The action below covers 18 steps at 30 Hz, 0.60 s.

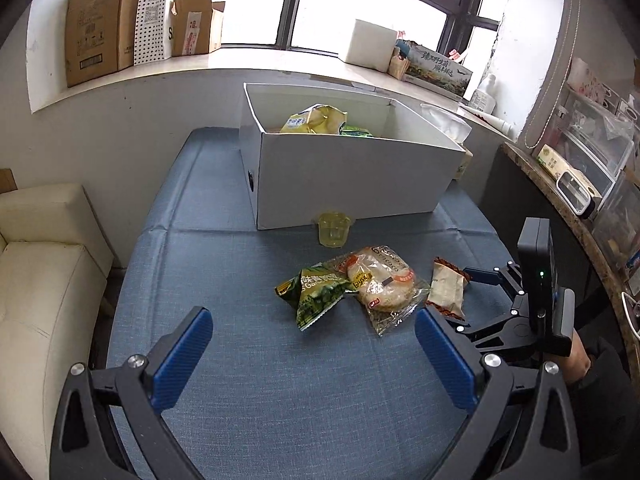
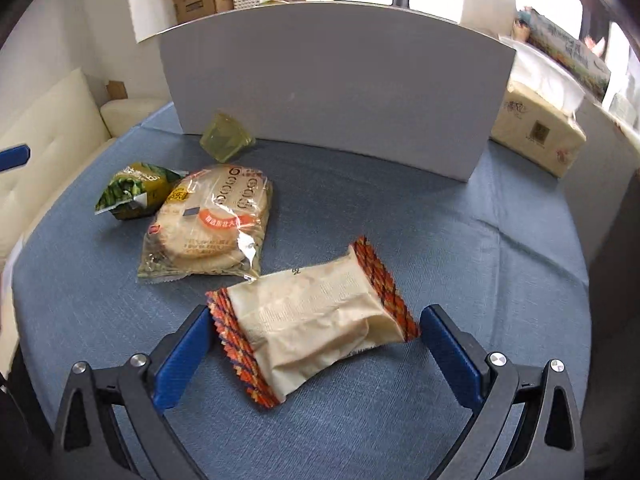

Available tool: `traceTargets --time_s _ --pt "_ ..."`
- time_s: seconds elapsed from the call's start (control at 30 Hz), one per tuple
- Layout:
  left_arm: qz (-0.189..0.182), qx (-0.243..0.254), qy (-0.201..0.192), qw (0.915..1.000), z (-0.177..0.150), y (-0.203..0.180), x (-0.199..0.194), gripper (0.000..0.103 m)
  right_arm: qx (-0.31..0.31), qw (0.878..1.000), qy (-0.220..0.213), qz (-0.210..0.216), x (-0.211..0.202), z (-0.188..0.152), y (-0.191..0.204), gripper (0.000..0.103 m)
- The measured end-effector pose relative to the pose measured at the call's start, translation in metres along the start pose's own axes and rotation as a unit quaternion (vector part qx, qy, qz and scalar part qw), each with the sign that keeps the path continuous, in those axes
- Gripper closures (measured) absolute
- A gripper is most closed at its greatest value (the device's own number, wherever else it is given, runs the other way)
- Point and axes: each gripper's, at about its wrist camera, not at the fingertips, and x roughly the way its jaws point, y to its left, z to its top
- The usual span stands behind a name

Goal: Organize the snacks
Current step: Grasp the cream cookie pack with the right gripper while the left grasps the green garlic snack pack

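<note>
From the left wrist, our left tool (image 1: 314, 354) hangs wide open over the blue-clothed counter (image 1: 248, 400), its blue pads holding nothing. Ahead lie a green snack bag (image 1: 316, 294) and a clear pack of round crackers (image 1: 382, 286), the two overlapping; a beige wafer packet (image 1: 447, 288) rests just beside them to the right, and a yellow jelly cup (image 1: 333, 229) sits against the front wall of a white box (image 1: 352, 176). In the box — a yellow chip bag (image 1: 314, 120). Our right tool (image 1: 472, 300) is low at the wafer packet.

From the right wrist, our right tool (image 2: 316, 354) is spread open — the wafer packet (image 2: 316, 320) lies flat on the counter between its pads, not clamped. Beyond it sit the cracker pack (image 2: 212, 226), the green bag (image 2: 132, 192) and the jelly cup (image 2: 227, 137) by the box (image 2: 336, 84). A tissue pack (image 2: 536, 136) stands to the box's right.
</note>
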Motion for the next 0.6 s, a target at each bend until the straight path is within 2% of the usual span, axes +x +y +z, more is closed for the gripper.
traceTargets --time_s 0.17,0.2,0.23,0.27,0.43,0.6 --pt "0.002 0.001 0.007 1.0000 -0.002 -0.002 0.004 0.000 -0.008 1.000 0.004 0.005 0.003 0.007 -0.005 0.000" --pt "0.005 0.002 0.008 1.0000 -0.003 -0.002 0.005 0.000 -0.008 1.000 0.002 0.005 0.003 0.008 -0.006 0.004" --pt "0.004 0.004 0.010 0.9999 -0.003 -0.003 0.006 0.000 -0.006 1.000 0.000 0.004 0.002 0.009 -0.007 0.016" --pt "0.004 0.005 0.011 0.9999 -0.003 -0.002 0.007 0.000 -0.003 1.000 -0.006 0.000 -0.002 0.009 -0.009 0.023" --pt "0.008 0.007 0.017 0.9998 -0.003 -0.001 0.014 0.000 0.009 1.000 -0.006 0.000 -0.011 0.000 -0.006 0.029" --pt "0.011 0.016 0.033 0.9993 -0.003 0.004 0.031 0.000 0.039 0.999 -0.017 0.007 -0.030 -0.010 -0.005 0.030"
